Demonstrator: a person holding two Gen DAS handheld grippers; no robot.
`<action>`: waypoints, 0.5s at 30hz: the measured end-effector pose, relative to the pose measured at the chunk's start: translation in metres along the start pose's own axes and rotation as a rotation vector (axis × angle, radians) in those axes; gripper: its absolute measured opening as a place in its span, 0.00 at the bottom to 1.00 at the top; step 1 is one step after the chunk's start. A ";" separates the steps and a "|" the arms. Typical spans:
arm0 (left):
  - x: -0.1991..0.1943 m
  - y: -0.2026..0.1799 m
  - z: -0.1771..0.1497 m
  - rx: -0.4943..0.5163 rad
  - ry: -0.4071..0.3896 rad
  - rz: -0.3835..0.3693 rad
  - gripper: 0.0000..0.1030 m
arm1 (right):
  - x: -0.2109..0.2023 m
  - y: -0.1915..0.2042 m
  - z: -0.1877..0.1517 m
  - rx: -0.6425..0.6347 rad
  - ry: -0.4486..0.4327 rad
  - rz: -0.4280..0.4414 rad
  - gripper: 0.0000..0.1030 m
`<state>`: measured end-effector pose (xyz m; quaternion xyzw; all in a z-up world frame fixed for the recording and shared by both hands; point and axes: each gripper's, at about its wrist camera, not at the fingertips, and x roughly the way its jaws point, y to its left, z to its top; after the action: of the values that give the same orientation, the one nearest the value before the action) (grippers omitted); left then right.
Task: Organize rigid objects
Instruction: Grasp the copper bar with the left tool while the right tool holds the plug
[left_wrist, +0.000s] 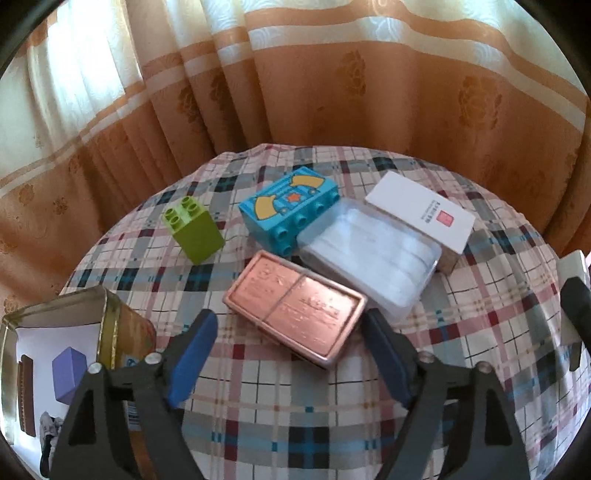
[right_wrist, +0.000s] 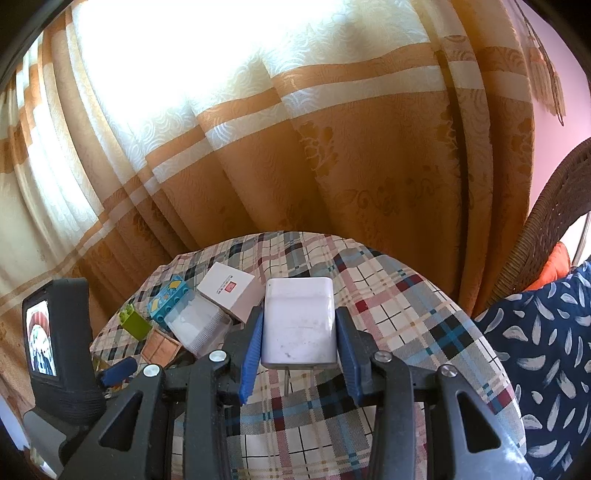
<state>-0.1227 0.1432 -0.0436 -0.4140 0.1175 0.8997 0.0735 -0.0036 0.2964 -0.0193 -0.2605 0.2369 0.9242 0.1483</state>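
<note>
Blue-padded left gripper (left_wrist: 284, 354), jaws spread, should straddle the copper tin (left_wrist: 295, 308) squarely before closing, while the right gripper (right_wrist: 299, 354) clamps a white charger (right_wrist: 298, 325).

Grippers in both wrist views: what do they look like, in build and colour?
Both the left gripper and right gripper share one build: black plastic linkage arms with triangular cut-outs, silver round pivot bolts, and blue ribbed pads on the fingers. No cables or sleeves show.

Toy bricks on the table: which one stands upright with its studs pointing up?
The green brick, studs up. The blue brick lies on its side, studs facing sideways.
</note>
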 end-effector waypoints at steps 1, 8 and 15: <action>0.000 0.000 0.000 -0.002 0.003 0.005 0.91 | 0.001 0.000 0.000 -0.001 0.002 -0.001 0.40; 0.003 0.001 0.004 0.012 0.001 0.003 0.94 | 0.018 -0.009 0.018 -0.004 0.001 -0.095 0.40; 0.012 0.000 0.014 -0.003 0.011 -0.002 0.99 | 0.027 -0.004 0.018 -0.031 0.036 -0.092 0.40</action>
<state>-0.1407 0.1475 -0.0435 -0.4190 0.1160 0.8976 0.0731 -0.0311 0.3130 -0.0224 -0.2897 0.2129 0.9151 0.1824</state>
